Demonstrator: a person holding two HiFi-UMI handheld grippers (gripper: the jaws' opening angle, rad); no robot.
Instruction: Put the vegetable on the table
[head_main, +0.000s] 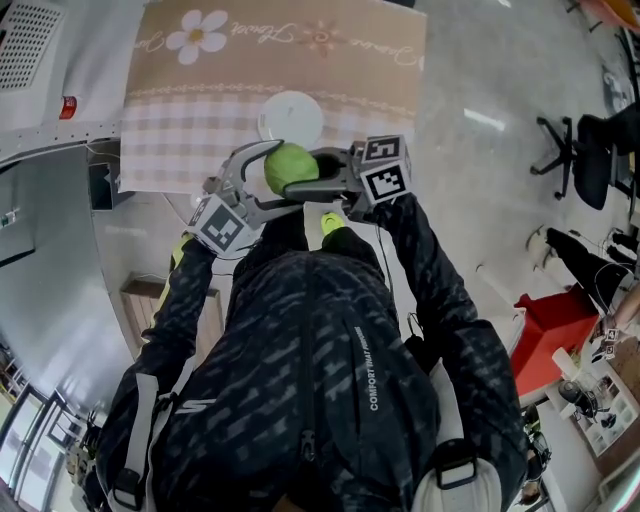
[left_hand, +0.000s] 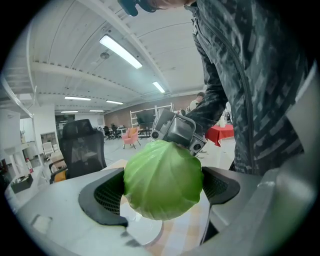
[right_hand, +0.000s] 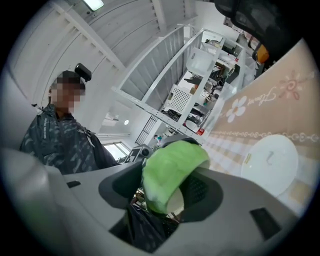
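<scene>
Facing each other, left gripper clamps the cabbage; right gripper gapes wide around it.

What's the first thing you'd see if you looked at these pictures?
The bright green cabbage is right in the middle, sitting between the jaws of the left gripper and the right gripper. Just beyond it, a white round plate lies on a beige checked tablecloth with a big white flower printed on it.
</scene>
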